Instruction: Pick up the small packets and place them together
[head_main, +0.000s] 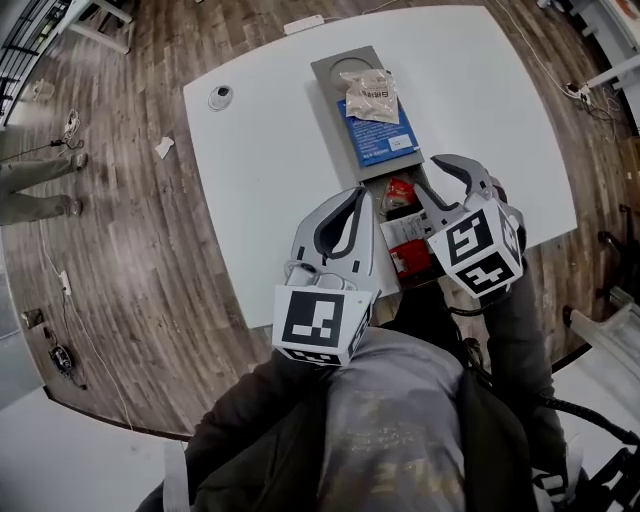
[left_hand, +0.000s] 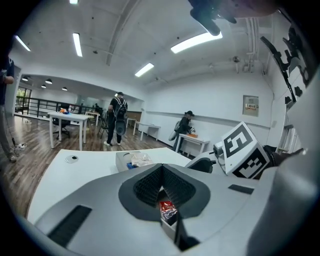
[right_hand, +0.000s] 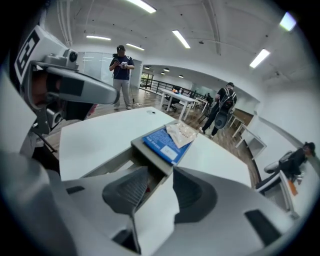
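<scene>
L gripper (head_main: 355, 195): clenched, tips together, nothing pinched; hovering at near end of grey tray (head_main: 335, 75), just left of red packet (head_main: 398, 190).
R gripper (right_hand: 159, 170): released, jaws apart, only tray corner and bare tabletop showing between; angled down, just right of tray.
Packets, near: red packet, white packet (head_main: 403, 232), 2nd red packet (head_main: 410, 262) low in tray's near part, between the two grippers.
Packet, far: beige packet (head_main: 372, 97) on blue box (head_main: 380, 135) at tray's far end, well apart from near group.
Progress: prob. not yet gathered.
Risk 1: jaw catching tray wall on way in and shoving tray, since packets sit low inside.
Risk 2: thin packet slipping from pinch, or two lifted at once, as near ones lie close together.
Risk 3: grippers bumping each other, both crowding same narrow slot.
Edges: table (head_main: 260, 140) near edge right by grippers; dropped packet could go to floor.
Room: wide bare tabletop left and right of tray; small round fitting (head_main: 221, 96) far left, out of way.
</scene>
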